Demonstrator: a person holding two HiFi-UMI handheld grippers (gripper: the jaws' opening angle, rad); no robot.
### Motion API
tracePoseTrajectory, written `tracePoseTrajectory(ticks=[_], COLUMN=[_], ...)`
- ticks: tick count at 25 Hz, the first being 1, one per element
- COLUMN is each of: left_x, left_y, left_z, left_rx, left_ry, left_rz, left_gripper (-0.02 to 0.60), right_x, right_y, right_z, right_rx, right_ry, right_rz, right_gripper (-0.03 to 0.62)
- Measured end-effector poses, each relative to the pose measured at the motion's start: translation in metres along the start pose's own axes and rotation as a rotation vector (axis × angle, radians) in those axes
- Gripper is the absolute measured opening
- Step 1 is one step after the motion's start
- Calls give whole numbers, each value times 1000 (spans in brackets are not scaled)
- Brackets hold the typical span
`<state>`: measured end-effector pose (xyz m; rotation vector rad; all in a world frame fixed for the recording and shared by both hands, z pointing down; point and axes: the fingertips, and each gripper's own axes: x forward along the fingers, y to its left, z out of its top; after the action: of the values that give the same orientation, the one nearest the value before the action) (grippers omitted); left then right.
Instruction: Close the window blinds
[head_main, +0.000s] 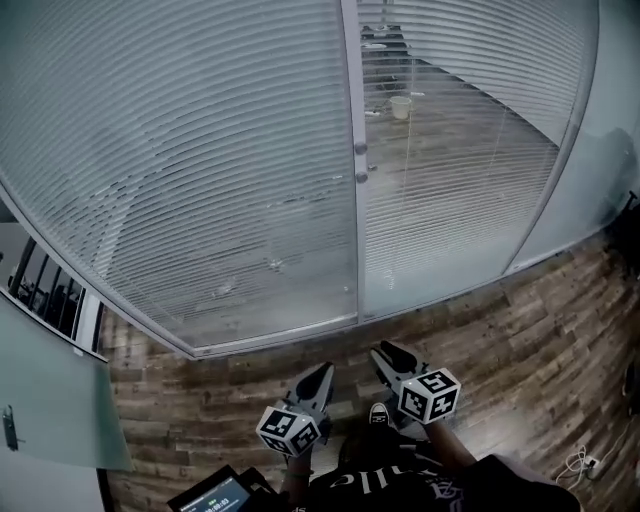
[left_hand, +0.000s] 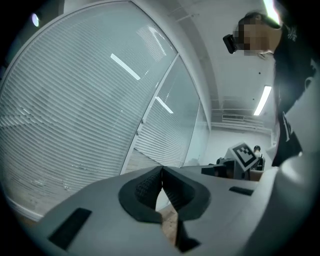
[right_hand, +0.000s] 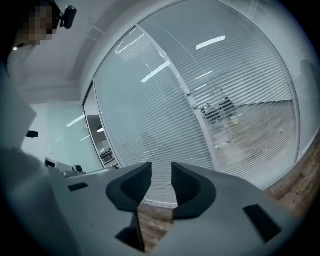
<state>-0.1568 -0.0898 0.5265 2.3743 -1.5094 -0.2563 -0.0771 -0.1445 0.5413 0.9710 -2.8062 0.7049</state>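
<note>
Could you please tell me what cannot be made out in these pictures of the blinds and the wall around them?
- Head view: the knobs on the frame are too small to tell what they turn.
- Head view: the room behind the right blind is broken up by its slats, so little there can be named.
- Head view: the screen is cut off by the bottom edge, and its print is too small.

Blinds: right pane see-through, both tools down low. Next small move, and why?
Probably lift the right tool toward the knobs on the middle frame. The right blinds show the room behind; the left blinds look closed. The right tool is open and empty, well below the knobs.
</note>
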Motion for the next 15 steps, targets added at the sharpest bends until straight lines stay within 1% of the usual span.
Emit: tracePoseTrajectory(ticks=[4,7,9,15], left_x=[68,97,112,155], left_y=[20,34,40,64], left_z=[27,35,35,46], left_rx=[29,41,45,78], left_ry=[-23,-28,-13,18], left_rz=[8,42,54,57], left_gripper=[5,6,5,5], right_x=[35,56,67,109], right_y=[-45,-64,-77,-126], right_z=[44,62,71,120], right_rx=[-7,-7,2,-39], right_ry=[-16,-23,-27,-61], right_rz=[26,62,74,41], right_gripper=[133,133,133,133])
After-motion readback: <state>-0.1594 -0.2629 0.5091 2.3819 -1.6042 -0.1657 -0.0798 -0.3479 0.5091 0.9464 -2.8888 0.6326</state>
